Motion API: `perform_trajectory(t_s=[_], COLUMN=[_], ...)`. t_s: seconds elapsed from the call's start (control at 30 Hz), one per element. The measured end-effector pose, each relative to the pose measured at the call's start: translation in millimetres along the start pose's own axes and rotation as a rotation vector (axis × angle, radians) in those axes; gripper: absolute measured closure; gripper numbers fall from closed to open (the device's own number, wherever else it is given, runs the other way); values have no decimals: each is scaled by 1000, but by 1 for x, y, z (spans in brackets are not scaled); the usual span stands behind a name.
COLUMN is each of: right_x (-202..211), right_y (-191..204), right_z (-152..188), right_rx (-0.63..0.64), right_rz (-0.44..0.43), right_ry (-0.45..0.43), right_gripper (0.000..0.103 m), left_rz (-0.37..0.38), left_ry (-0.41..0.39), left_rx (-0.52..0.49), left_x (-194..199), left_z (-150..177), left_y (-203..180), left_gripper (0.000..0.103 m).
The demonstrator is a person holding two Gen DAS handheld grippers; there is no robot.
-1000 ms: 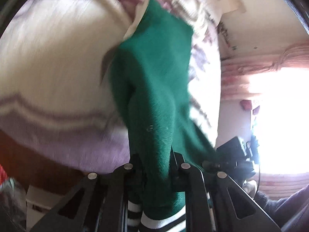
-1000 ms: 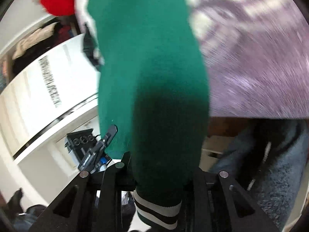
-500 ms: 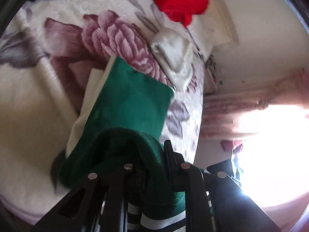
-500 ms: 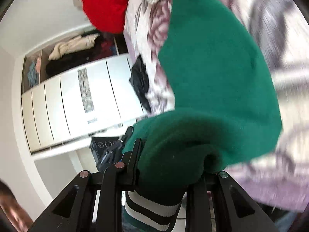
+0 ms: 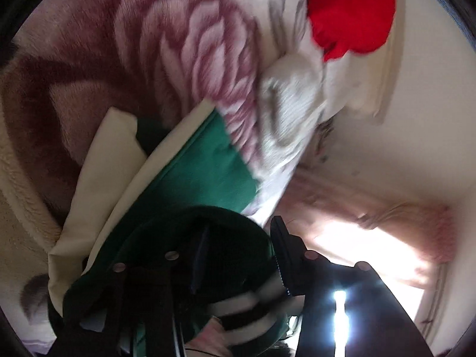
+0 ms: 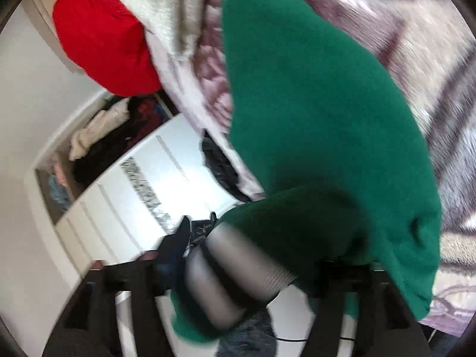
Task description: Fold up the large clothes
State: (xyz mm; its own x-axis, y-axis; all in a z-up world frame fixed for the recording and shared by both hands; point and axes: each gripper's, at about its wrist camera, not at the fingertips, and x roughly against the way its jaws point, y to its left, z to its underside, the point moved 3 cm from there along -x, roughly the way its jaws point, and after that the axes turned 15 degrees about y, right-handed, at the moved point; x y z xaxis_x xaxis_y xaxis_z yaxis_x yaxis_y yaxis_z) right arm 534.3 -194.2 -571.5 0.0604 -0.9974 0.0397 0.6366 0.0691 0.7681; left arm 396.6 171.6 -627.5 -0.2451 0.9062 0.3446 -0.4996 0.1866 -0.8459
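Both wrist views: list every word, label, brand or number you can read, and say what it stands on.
None can be read.
Wardrobe door: a grey patterned strip, perhaps lettering, too blurred to read.
Other gripper: white marks, too blurred to read.
Green garment: stripes only, no text.

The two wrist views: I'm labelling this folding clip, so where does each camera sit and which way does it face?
Left wrist: on the left tool, facing along its fingers over the green garment and floral blanket toward a bright window; only the tool shows.
Right wrist: on the right tool, facing over the same garment toward a white wardrobe; only the tool shows.
Shared: green garment, blanket, red cloth.
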Motion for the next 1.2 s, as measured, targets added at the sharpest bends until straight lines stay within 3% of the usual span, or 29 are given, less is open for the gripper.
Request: perform_trajectory(t_s=[0.1,0.17,0.2,0.27,0.33,0.4,0.43,0.47,0.5,0.53,0.57,0.6,0.67,0.83,0.93,1.03,1.13,1.2], right_x=[22,43,54,68,63,54,46,40,31,24,17,14,17,40,40,32,35,39], right_y=[12,19,23,25,21,12,10,9,10,12,15,18,27,70,84,72,48,48], right_z=[-7,-8,-6,0,1,1,-1,-2,-6,-11,-15,-16,-16,12,5,-31,-64,-62], right_rx=[37,73,105,164,204,234,256,277,309,332,362,364,356,415,441,398,299,309], right_rz=[-34,-39,2,178,342,453,510,547,596,634,680,722,741,672,683,780,767,735], right_ry=[-46,-93,-128,-174,-159,-119,-107,-102,-93,-100,-127,-145,-205,-335,-349,-353,-302,-262], right_gripper=[25,25,25,25,25,24,24,24,25,28,58,76,91,95,95,96,94,85], left_rz=[-69,-188,-225,-346,-491,-656,-735,-789,-852,-892,-888,-867,-753,-480,-493,-487,-426,-422], left_ry=[-105,-141,-139,-118,-60,-31,-35,-38,-43,-45,-54,-75,-120,-202,-197,-147,-106,-92], left_rx=[-96,-203,-245,-343,-437,-510,-550,-596,-619,-638,-651,-649,-590,-373,-285,-195,-171,-197], left_x=[21,22,18,1,-27,-55,-66,-79,-85,-87,-83,-76,-50,3,-12,-31,-29,-20], left_z=[7,17,20,27,30,25,22,19,18,18,19,21,22,9,-25,-55,-53,-40], left_y=[-8,-16,-18,-22,-22,-22,-22,-22,-23,-24,-27,-30,-33,-17,3,30,32,23], left_gripper=[39,38,38,38,38,38,42,53,78,86,90,94,95,97,97,96,92,91])
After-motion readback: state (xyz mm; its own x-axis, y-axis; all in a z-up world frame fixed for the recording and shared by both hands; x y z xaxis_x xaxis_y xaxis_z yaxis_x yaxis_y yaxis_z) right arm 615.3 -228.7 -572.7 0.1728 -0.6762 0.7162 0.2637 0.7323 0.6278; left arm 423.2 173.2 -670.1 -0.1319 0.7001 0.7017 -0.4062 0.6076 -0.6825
